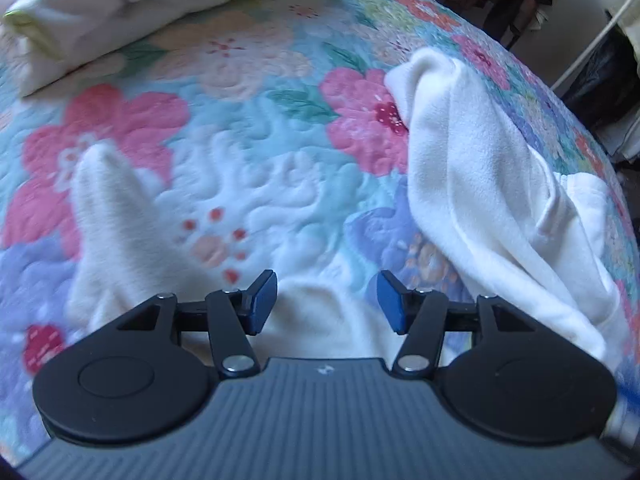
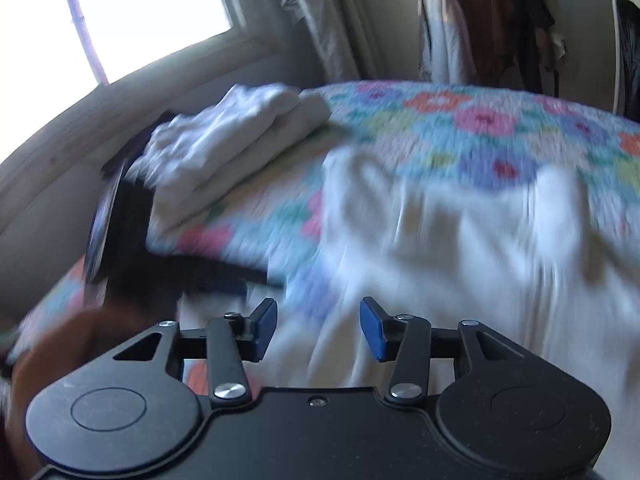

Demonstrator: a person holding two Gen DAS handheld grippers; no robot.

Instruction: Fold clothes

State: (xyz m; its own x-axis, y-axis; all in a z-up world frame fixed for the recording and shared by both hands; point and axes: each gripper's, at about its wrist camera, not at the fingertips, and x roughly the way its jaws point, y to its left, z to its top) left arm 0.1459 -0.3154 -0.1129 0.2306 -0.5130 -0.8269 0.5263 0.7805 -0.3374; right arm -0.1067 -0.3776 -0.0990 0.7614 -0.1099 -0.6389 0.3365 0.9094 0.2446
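Your left gripper (image 1: 326, 300) is open over the bed (image 1: 248, 184), and nothing is between its fingers (image 1: 264, 300). The white garment (image 1: 472, 184) lies spread on the floral quilt just below it, with one part bunched up at the right side. Your right gripper (image 2: 318, 328) is open too, above the same garment (image 2: 440, 248), holding nothing. A pile of folded clothes (image 2: 232, 136) rests further on the bed, near the window (image 2: 120, 8).
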